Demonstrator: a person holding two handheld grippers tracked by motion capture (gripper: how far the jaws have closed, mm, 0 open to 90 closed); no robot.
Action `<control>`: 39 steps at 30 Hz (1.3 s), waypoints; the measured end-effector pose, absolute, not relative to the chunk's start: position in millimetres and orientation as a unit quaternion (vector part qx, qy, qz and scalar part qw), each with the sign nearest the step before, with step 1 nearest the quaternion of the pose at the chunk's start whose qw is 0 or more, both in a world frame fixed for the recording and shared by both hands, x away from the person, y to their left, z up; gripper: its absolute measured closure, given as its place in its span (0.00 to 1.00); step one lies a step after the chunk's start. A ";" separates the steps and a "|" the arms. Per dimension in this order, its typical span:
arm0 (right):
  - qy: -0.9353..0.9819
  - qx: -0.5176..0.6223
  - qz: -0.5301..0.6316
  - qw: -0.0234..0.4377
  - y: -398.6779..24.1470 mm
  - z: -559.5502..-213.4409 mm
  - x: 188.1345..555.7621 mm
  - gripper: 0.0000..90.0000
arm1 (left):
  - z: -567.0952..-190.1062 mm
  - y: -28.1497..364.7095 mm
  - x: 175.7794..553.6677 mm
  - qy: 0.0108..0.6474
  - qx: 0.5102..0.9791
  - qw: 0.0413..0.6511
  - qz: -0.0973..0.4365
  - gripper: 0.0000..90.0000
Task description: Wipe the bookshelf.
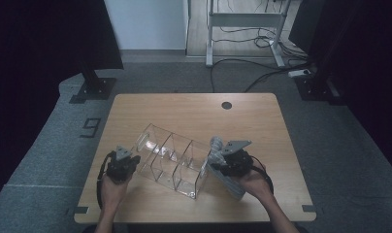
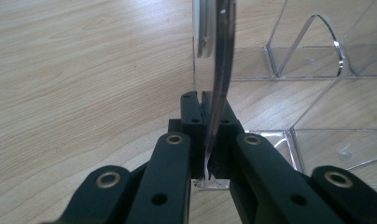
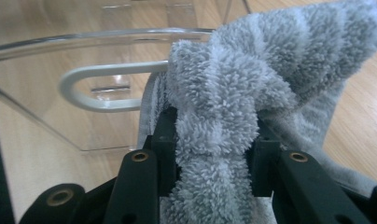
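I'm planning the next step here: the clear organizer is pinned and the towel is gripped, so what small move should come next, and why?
Probably carry the grey towel over the nearest compartment of the clear organizer and lower it in. The left gripper is clamped on the organizer's wall, steadying it, and the right gripper holds the bunched towel right beside the organizer's end wall.

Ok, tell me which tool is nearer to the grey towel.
Right. The right tool is shut on the grey towel, beside the clear organizer. The left tool is at the organizer's opposite end, clamped on its wall, away from the towel.
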State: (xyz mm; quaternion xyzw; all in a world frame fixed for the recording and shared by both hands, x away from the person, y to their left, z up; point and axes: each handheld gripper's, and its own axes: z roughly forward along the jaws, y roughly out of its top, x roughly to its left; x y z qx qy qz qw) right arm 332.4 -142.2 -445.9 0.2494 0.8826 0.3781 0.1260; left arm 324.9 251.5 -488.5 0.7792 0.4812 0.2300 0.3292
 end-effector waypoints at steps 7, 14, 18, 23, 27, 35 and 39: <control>0.886 0.234 0.381 0.120 -138.0 -443.5 321.5 0.70 | -488.4 251.0 324.8 0.484 0.778 0.328 0.230 0.97; 0.890 0.220 0.386 0.104 -132.4 -441.9 306.6 0.70 | -488.3 250.4 324.7 0.487 0.777 0.326 0.231 0.97; 0.892 0.209 0.389 0.099 -129.5 -441.1 296.8 0.70 | -488.4 250.2 324.6 0.488 0.776 0.326 0.231 0.97; 0.892 0.201 0.394 0.092 -128.7 -440.4 288.0 0.70 | -488.2 250.1 324.6 0.489 0.776 0.325 0.231 0.97; 0.892 0.199 0.396 0.089 -127.5 -441.0 282.6 0.70 | -488.1 249.8 324.5 0.490 0.775 0.324 0.231 0.97; 0.895 0.192 0.392 0.087 -125.3 -441.8 272.3 0.70 | -487.7 249.7 324.0 0.490 0.776 0.324 0.229 0.97; 0.897 0.188 0.390 0.086 -124.5 -441.8 267.1 0.70 | -487.3 249.1 323.8 0.492 0.776 0.321 0.228 0.97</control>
